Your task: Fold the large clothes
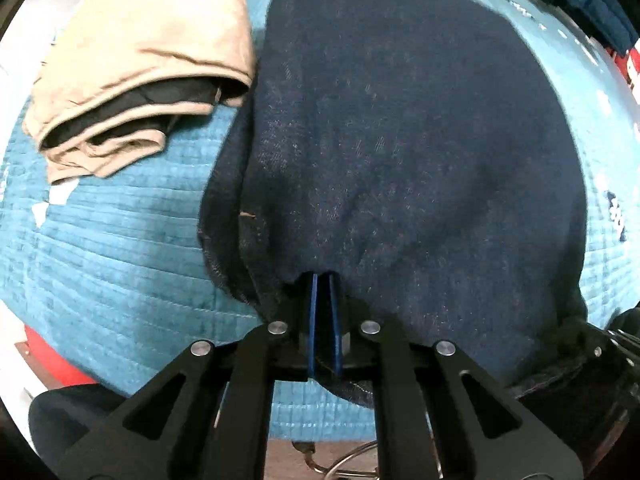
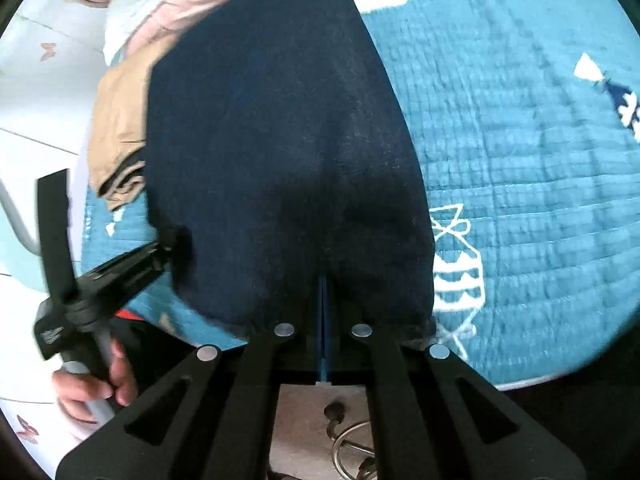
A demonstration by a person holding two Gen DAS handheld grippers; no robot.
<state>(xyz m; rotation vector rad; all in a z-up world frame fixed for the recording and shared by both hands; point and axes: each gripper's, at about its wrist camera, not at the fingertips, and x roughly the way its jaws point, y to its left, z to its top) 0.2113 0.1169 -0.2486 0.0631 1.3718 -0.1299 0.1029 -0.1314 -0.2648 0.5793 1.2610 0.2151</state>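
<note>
A large dark navy garment (image 1: 400, 140) lies spread on a teal quilted mat (image 1: 120, 248), running away from me. In the left wrist view my left gripper (image 1: 322, 280) is shut on the garment's near edge, and the cloth bunches around its blue pads (image 1: 313, 312). The right wrist view shows the same navy garment (image 2: 280, 140), with my right gripper (image 2: 325, 280) shut on its near hem. There the left gripper (image 2: 172, 240) pinches the garment's left near corner, and a hand (image 2: 92, 388) holds its handle.
A folded tan garment (image 1: 140, 60) with a black lining lies on the mat, touching the navy one's left side. Pink and white clothes (image 2: 160, 4) are piled at the far left. The mat (image 2: 520, 160) has white fish prints. Its near edge ends just under my grippers, with metal rings (image 2: 352, 440) below.
</note>
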